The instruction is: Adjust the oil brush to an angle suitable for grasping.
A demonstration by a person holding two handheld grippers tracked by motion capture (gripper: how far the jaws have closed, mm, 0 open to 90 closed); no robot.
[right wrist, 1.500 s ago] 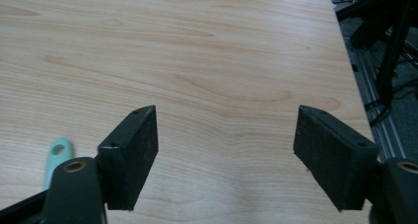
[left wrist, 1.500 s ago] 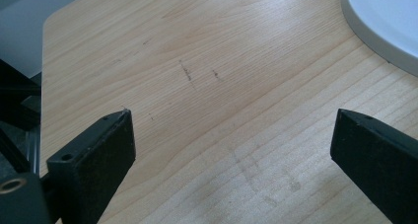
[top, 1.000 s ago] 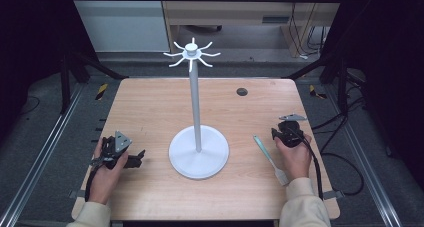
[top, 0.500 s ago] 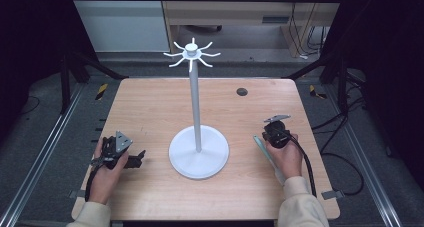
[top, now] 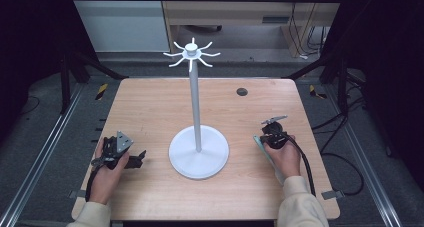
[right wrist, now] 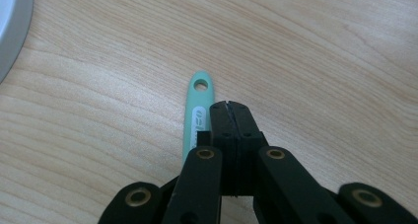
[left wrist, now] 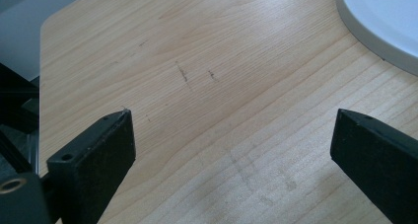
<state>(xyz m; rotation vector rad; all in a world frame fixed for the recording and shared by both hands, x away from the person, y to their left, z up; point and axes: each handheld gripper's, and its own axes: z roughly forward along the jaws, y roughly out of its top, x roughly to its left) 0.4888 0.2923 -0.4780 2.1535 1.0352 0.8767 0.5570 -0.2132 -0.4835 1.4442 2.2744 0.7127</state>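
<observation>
My right gripper (right wrist: 230, 108) has just been closing; its jaws now meet with nothing between them, resting just right of the slim mint-green plastic utensil handle (right wrist: 195, 113), which lies flat on the pale wooden counter (top: 150, 112) near its right edge. My left gripper (left wrist: 231, 150) keeps its jaws spread over bare wood. Between them stands the white metal hook stand (top: 198, 147). The handle looks light, stiff and slippery; I'd pinch it mid-length, below the hanging hole.
</observation>
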